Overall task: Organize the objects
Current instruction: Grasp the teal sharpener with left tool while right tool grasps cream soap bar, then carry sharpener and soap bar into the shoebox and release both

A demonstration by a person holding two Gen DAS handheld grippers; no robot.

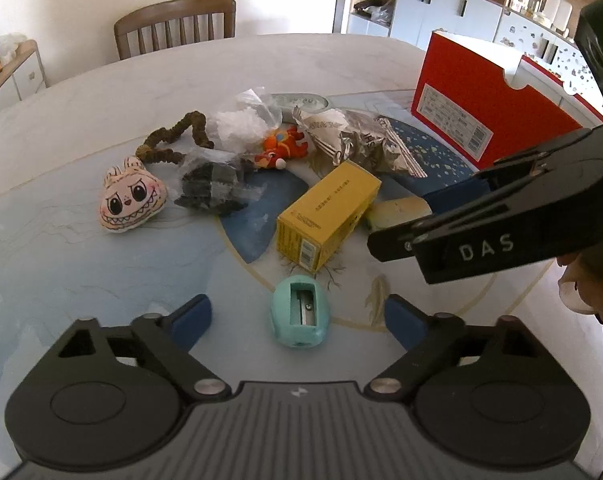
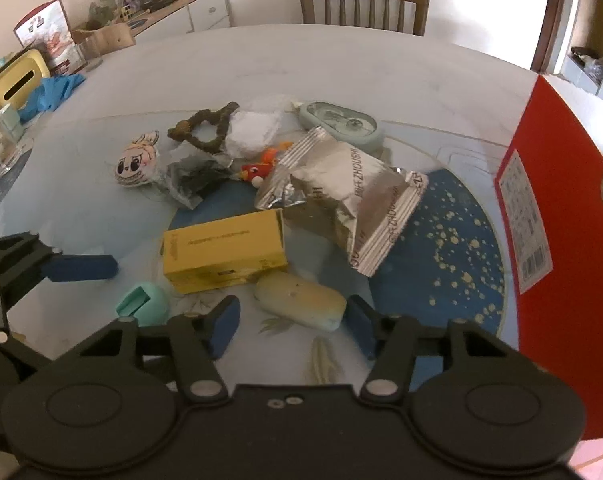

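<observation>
My left gripper [image 1: 299, 316] is open, its blue pads either side of a teal pencil sharpener [image 1: 300, 311] lying on the table. My right gripper [image 2: 293, 320] is open, its pads flanking a pale yellow oblong bar [image 2: 299, 300], not closed on it. That bar also shows in the left wrist view [image 1: 397, 212]. A yellow box [image 2: 223, 250] lies just beyond both. Behind it are a silver snack bag [image 2: 341, 188], an orange toy [image 1: 281, 148], a dark plastic-wrapped item [image 1: 213, 186], a plush monster face [image 1: 131, 200], a brown scrunchie [image 1: 177, 136] and a clear bag of white bits [image 1: 241, 120].
A red open box [image 1: 481, 108] stands at the table's right, close to my right gripper. A pale green oval case [image 2: 341, 124] lies behind the snack bag. A wooden chair [image 1: 175, 26] stands at the far edge. Blue gloves [image 2: 51, 92] and a yellow container [image 2: 17, 80] sit far left.
</observation>
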